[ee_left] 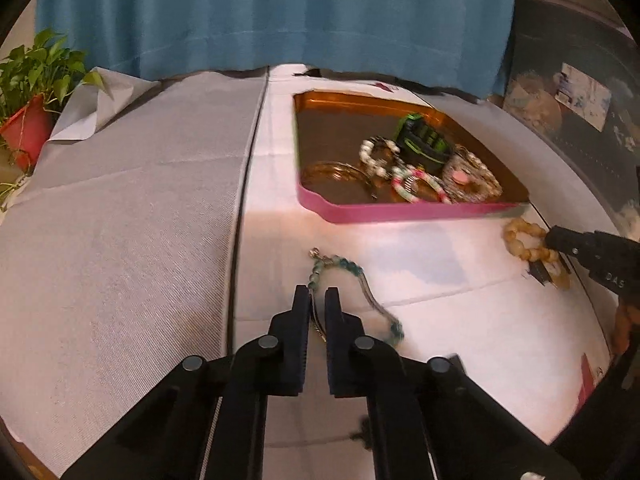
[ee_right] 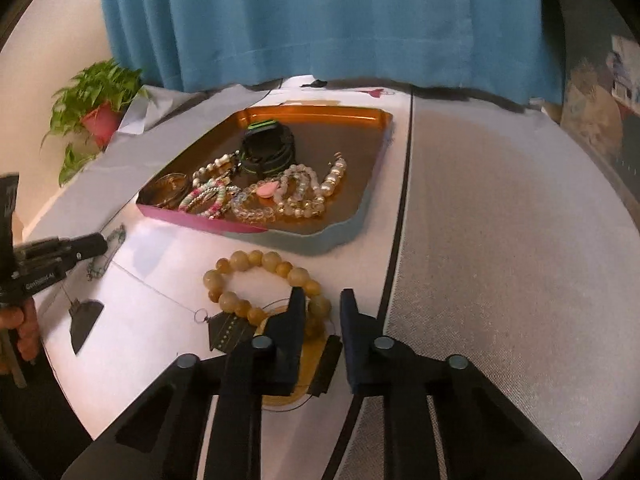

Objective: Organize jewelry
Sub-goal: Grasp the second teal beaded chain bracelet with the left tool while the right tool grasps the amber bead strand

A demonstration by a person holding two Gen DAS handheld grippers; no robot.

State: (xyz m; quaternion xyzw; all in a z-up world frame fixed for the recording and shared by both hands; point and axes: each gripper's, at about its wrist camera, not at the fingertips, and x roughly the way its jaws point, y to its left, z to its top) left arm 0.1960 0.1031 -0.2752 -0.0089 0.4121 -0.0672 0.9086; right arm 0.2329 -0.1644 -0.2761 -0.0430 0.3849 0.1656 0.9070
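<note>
A teal bead bracelet (ee_left: 340, 264) with a thin chain lies on the white cloth just before the tray. My left gripper (ee_left: 317, 294) is shut on its chain, which runs between the pads. An amber bead bracelet (ee_right: 256, 264) lies to the right of it, in front of the tray. My right gripper (ee_right: 323, 298) is shut on its near beads. In the left wrist view the right gripper (ee_left: 554, 238) reaches in from the right onto the amber bracelet (ee_left: 520, 236). The pink-rimmed tray (ee_left: 400, 213) holds several bracelets, gold bangles and a black and green band.
A potted plant (ee_right: 100, 116) stands at the far left beside a blue curtain (ee_right: 320, 20). Black tags (ee_right: 84, 320) on thin strings and a gold card (ee_right: 316, 348) lie near the amber bracelet. A dark seam (ee_right: 400, 220) divides the white cloth from the grey cloth. A hand (ee_right: 24, 328) grips the left tool.
</note>
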